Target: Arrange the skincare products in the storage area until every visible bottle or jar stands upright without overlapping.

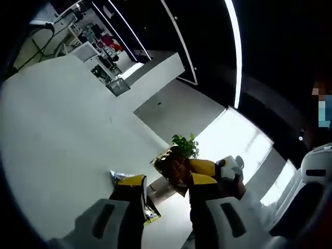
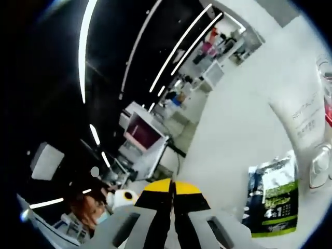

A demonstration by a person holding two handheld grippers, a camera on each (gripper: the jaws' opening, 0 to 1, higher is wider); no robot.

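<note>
The left claw point(image 1: 167, 188) is being held spread, nothing between its yellow-tipped jaws, above a white tabletop point(image 1: 62, 145). A small printed sachet point(image 1: 120, 177) is lying flat on that tabletop just beside the left jaw. In the right gripper view, the right claw point(image 2: 173, 193) is being kept pressed together, empty. To its right, a white tube point(image 2: 303, 116) and a dark-and-green sachet point(image 2: 272, 194) are lying on the tabletop; a clear pump bottle point(image 2: 320, 165) is being seen at the edge.

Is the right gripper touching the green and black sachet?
Apart. In the right gripper view the right gripper has its jaws closed together, and bare white table shows between them and the green and black sachet.
</note>
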